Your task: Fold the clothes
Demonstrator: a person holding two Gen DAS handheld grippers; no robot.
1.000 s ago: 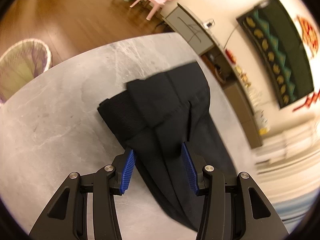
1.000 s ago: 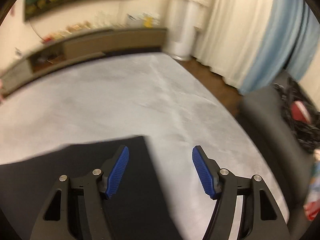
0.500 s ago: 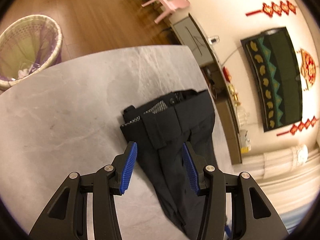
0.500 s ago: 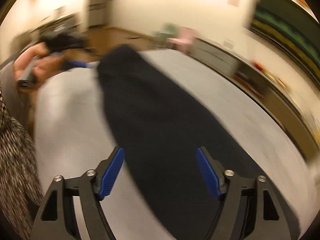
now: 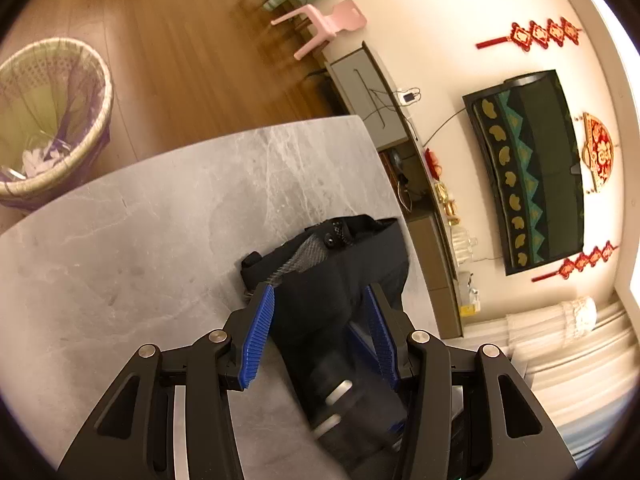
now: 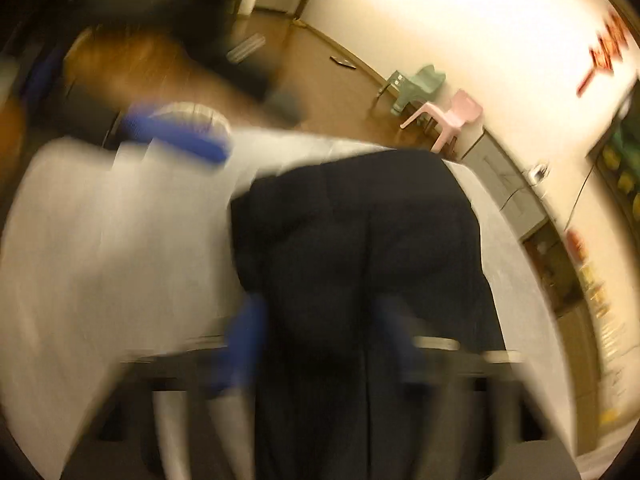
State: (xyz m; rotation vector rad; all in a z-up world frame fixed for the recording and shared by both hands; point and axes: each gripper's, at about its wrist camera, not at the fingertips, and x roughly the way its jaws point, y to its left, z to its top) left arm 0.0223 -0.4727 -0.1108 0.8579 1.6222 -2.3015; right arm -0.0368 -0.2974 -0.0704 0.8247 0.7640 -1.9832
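Black trousers (image 5: 340,280) lie folded lengthwise on the grey marble table (image 5: 160,220), their waistband and button (image 5: 331,241) toward the far edge. My left gripper (image 5: 320,336) hovers open above the waist end, and its blue pads (image 5: 258,336) straddle the cloth without pinching it. A blurred black shape with silver bolts, the right gripper (image 5: 340,396), shows below it. The right wrist view is heavily motion-blurred. In it my right gripper (image 6: 320,344) is open over the trousers (image 6: 360,240), and the left gripper (image 6: 180,136) is a blue smear at upper left.
A lined wicker waste basket (image 5: 48,120) stands on the wooden floor beyond the table's left corner. Pink (image 5: 328,24) and green child chairs sit by the wall, beside a low cabinet (image 5: 400,160) that runs close along the table's right edge.
The right gripper has swung from the bare right side of the table round to face along the trousers, close by the left gripper. The left gripper has drawn back and up from the cloth.
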